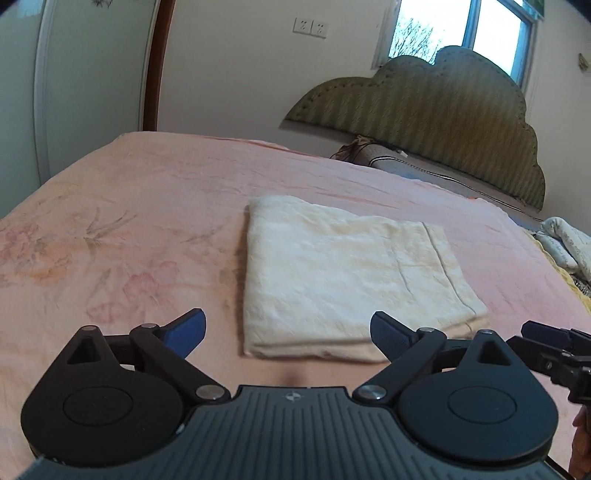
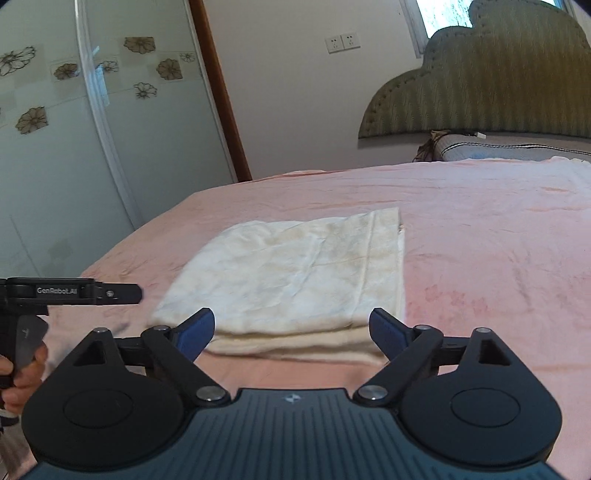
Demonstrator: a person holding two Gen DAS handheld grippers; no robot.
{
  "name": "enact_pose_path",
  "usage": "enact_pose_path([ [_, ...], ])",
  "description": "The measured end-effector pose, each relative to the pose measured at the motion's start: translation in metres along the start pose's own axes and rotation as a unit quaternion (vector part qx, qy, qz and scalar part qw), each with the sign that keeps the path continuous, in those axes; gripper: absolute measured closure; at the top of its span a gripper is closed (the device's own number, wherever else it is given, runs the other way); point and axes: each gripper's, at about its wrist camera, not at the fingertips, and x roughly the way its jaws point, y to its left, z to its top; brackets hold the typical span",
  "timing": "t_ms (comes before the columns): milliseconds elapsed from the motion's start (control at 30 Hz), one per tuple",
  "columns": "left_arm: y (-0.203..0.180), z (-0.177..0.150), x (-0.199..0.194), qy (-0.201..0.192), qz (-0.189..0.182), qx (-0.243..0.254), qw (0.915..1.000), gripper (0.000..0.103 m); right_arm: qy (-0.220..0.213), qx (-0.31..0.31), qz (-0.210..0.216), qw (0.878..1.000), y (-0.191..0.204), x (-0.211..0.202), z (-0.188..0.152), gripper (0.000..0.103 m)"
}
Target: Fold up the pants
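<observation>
on the pink bedspread lie the pants, cream-white and folded into a flat, thick rectangle with the layered fold edge facing the grippers. nothing rests on them and nothing touches them.

the left gripper hangs just short of that near edge, jaws spread wide, blue pads apart with only bedspread and the pants' front edge showing between them — no cloth pinched. the right gripper hangs the same way, its jaws spread wide too, pads clear of the fabric, the folded edge lying just beyond the tips. both point down at a slant toward the bed.

from the right view the left gripper's black body shows at the left edge, with a hand wrapped round its handle; from the left view a bit of the right gripper's frame pokes in at the right edge.

beyond the pants, a green scalloped headboard stands against the wall with a pillow at its foot. a window sits above it, two sockets on the wall to its left, and a glass door with flower decals off to the left side — the decals are clear only in the right view.
</observation>
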Motion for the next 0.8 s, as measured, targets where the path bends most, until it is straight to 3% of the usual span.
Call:
enact_pose_path([
  [133, -0.015, -0.03, 0.005, 0.019, 0.028, 0.013, 0.9993, 0.005, 0.012, -0.002, -0.002, 1.0, 0.023, -0.009, -0.021, 0.007],
  [267, -0.013, -0.054, 0.014, 0.045, 0.014, -0.001, 0.9989, 0.005, 0.018, -0.005, -0.015, 1.0, 0.036, -0.015, -0.041, 0.006],
  [367, -0.019, -0.068, 0.021, 0.05, 0.037, 0.03, 0.9976, 0.005, 0.015, -0.011, -0.038, 0.999, 0.039, -0.013, -0.054, 0.005],
  [567, -0.025, -0.076, 0.022, 0.038, 0.054, 0.065, 0.9957, 0.001, 0.031, -0.034, -0.103, 0.994, 0.042, -0.001, -0.076, 0.005],
  [800, -0.029, -0.078, 0.023, 0.04, 0.064, 0.073, 0.9945, 0.0, 0.035, -0.005, -0.094, 0.995, 0.033, -0.001, -0.085, 0.004],
])
